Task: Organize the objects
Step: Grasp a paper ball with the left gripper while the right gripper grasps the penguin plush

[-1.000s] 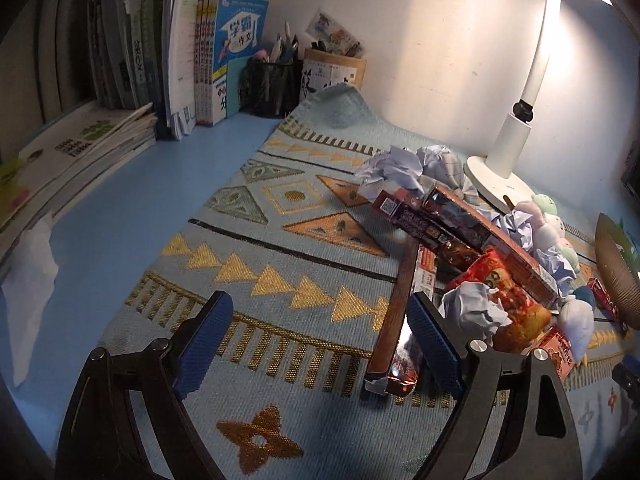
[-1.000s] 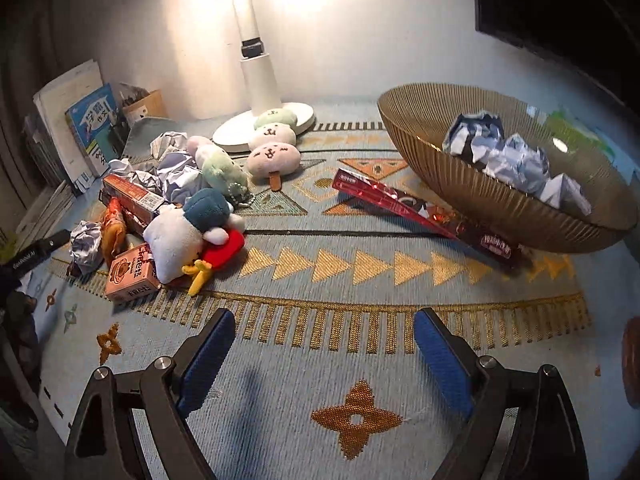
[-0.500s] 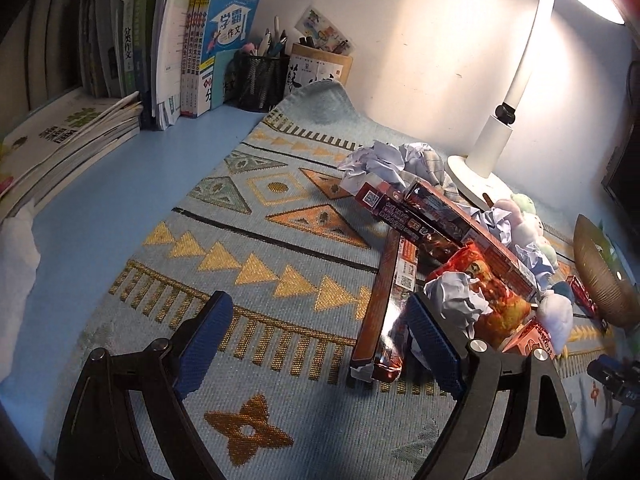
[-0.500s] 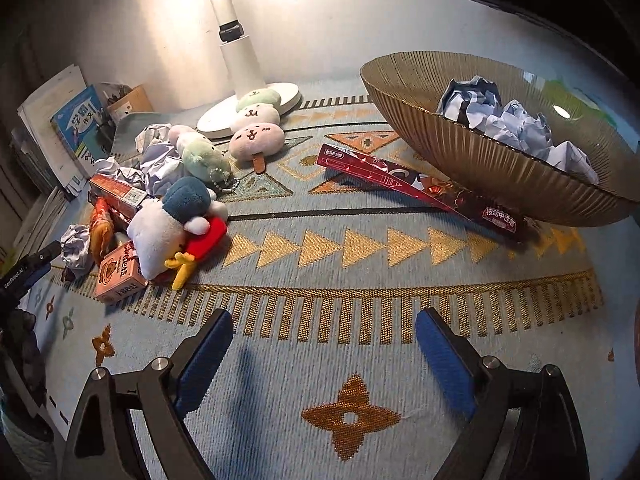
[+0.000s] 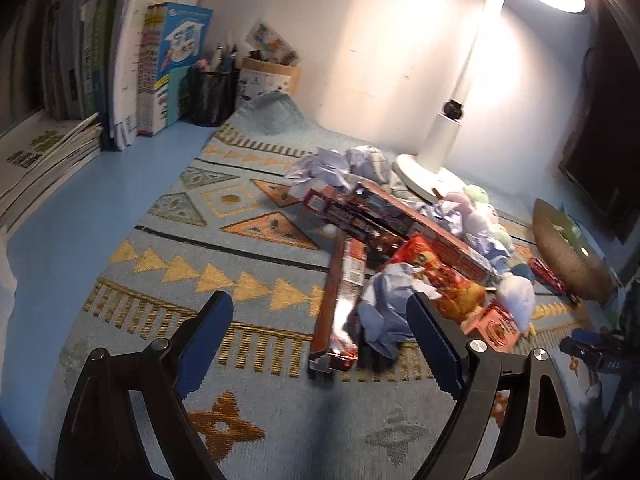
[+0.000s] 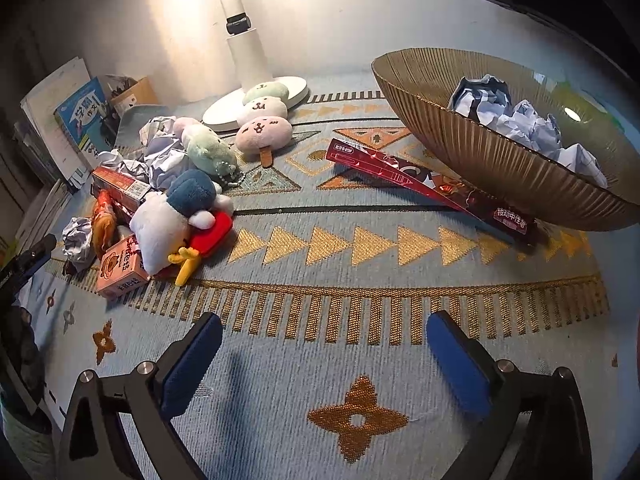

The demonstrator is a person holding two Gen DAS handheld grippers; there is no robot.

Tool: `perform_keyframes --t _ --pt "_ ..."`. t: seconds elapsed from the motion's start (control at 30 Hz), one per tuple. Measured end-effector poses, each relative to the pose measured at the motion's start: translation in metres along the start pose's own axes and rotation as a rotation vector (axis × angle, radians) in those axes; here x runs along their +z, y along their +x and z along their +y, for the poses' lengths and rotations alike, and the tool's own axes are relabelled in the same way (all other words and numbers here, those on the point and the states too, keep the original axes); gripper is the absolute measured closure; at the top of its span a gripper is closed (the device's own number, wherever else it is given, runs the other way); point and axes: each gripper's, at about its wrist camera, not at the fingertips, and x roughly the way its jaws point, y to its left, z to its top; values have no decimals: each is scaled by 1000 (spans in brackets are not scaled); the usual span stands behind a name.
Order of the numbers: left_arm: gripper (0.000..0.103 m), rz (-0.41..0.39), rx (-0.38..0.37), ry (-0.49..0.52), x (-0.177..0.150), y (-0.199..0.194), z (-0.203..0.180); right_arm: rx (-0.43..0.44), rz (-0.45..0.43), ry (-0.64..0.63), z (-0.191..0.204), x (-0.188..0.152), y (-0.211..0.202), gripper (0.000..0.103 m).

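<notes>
Two grippers tilt down over the patterned cloth [image 6: 360,272]. The left gripper [image 5: 320,344] gapes, with a crumpled paper ball [image 5: 386,312] and a long red box [image 5: 338,300] perhaps just ahead of it. The right gripper [image 6: 320,356] is opening, empty, near the ribbed bowl [image 6: 480,152] of paper.

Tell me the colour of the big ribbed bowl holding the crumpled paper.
Golden brown, translucent bowl; clearest in the right wrist view.

The blue book [image 6: 82,114] cover reads "学霸 作文".
</notes>
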Motion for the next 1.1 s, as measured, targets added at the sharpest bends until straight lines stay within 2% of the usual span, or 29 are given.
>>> perform_keyframes --t 0.1,0.2,0.27,0.3,0.33,0.43,0.47,0.5,0.57,0.67,0.77,0.83,0.9,0.97,1.03,1.1 --pt "15 8 -70 106 1 -1 -18 -5 1 0 1 -1 -1 0" --pt "15 104 -96 253 0 19 -46 4 3 -2 1 -1 -1 0" --pt "16 132 -76 325 -2 31 -60 5 3 -1 1 -1 -1 0" --pt "20 148 -51 346 -2 39 -64 3 4 -3 2 -1 -1 0" --pt "30 155 -50 351 -2 43 -66 2 4 -5 2 -1 -1 0" --pt "49 141 -54 343 -1 42 -64 -8 -7 0 1 -1 -3 0" --pt "62 138 -73 326 0 41 -61 -19 -27 7 0 -2 -7 0" --pt "65 138 -90 306 1 41 -57 -15 -57 13 0 -1 -12 0" --pt "65 124 -117 257 3 38 -49 45 -75 31 2 1 -18 0" --pt "65 85 -139 221 4 31 -42 213 -54 112 11 11 -14 0" --pt "65 58 -149 171 6 27 -33 278 -16 127 37 30 3 0" --pt "65 46 -150 142 7 26 -27 249 -8 113 57 42 15 0" --pt "65 39 -155 133 8 25 -25 211 2 108 73 53 26 4" --pt "65 34 -160 131 9 24 -25 224 18 124 84 61 34 17" --pt "65 33 -168 126 8 23 -24 242 27 144 92 66 43 17" --pt "65 32 -173 123 9 23 -23 170 33 126 102 70 52 17"
